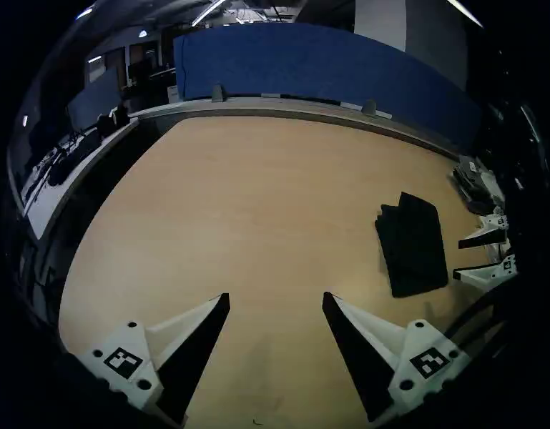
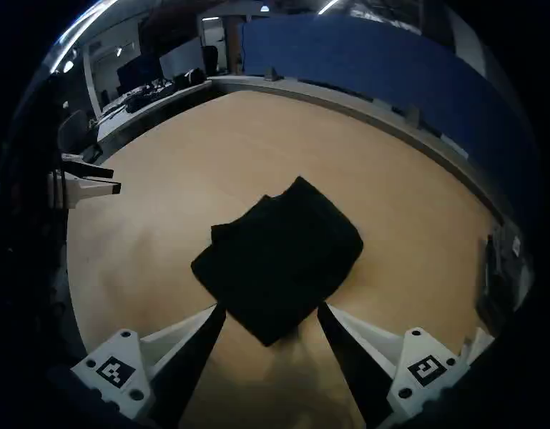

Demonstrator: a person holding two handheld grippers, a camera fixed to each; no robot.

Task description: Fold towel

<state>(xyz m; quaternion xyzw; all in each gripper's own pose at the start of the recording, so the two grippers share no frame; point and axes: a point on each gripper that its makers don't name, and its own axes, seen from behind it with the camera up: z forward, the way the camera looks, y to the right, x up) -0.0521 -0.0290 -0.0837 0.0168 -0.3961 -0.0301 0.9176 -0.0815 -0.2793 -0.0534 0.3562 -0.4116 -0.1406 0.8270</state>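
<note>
Towel: black, folded into a compact, roughly square bundle with layered edges showing at its far-left corner. Lies flat on the pale wood counter, well away from the edges.

Right gripper: jaws spread wide, gripping nothing. In the right gripper view the towel's near corner falls between the two fingers, but neither finger presses on the cloth. Whether the tips touch the counter cannot be told.

Left gripper: jaws spread wide, bare counter between the fingers. It sits well apart from the towel. In the left gripper view the towel lies off to the right, with the right gripper just beyond its far edge, fingers apart.

Both grippers carry square black-and-white markers on white finger bases.

Surroundings: blue partition runs along the counter's far side. Dark grey object rests near the counter's edge beyond the towel; too blurred to identify. Desks with dark equipment stand in the background.
</note>
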